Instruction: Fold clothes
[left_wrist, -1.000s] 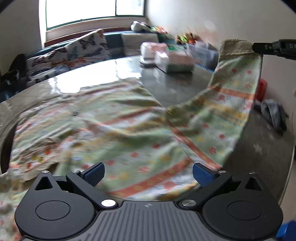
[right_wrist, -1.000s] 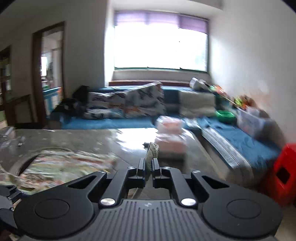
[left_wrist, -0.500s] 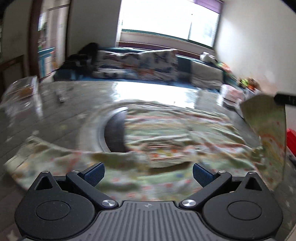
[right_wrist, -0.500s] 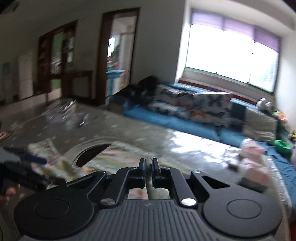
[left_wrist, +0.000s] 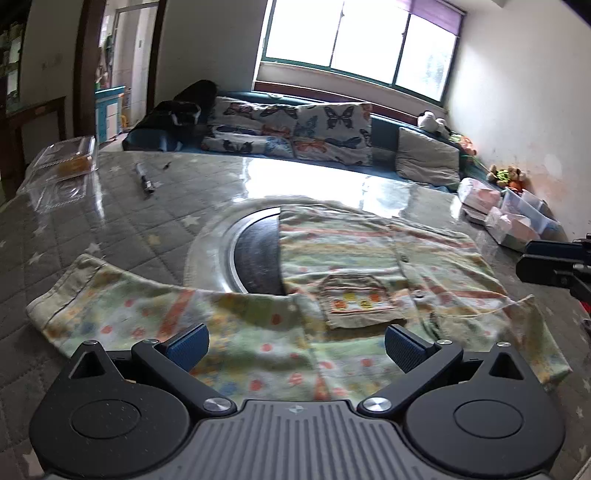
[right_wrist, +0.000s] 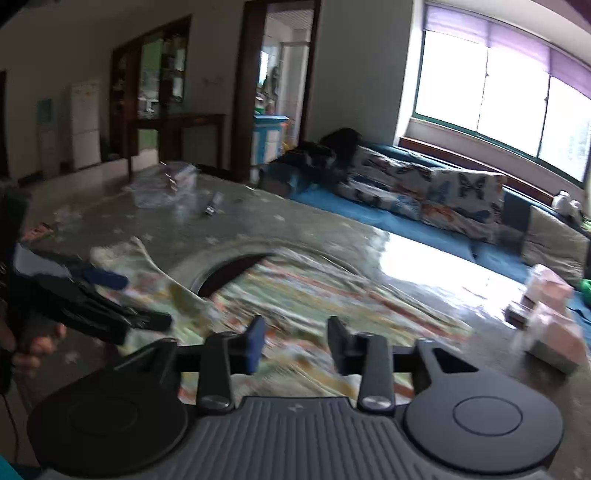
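Observation:
A pale green shirt with orange stripes, dots and a chest pocket (left_wrist: 354, 295) lies spread flat on the quilted grey table (left_wrist: 110, 229), one sleeve stretched out to the left. It shows blurred in the right wrist view (right_wrist: 303, 295). My left gripper (left_wrist: 295, 343) is open and empty just above the shirt's near edge. My right gripper (right_wrist: 295, 343) is open and empty over the shirt's right side, and its black fingers (left_wrist: 554, 258) show at the right edge of the left wrist view. The left gripper also shows at the left of the right wrist view (right_wrist: 107, 295).
A round metal-rimmed recess (left_wrist: 251, 254) sits in the table, half covered by the shirt. A clear plastic box (left_wrist: 66, 162) and a small dark pen-like object (left_wrist: 144, 181) lie far left. Pink-and-white packs (left_wrist: 509, 221) stand far right. A sofa with butterfly cushions (left_wrist: 295, 129) is behind.
My right gripper opened and let go of the sleeve it held up; the shirt now lies flat. Both grippers swung round to the left.

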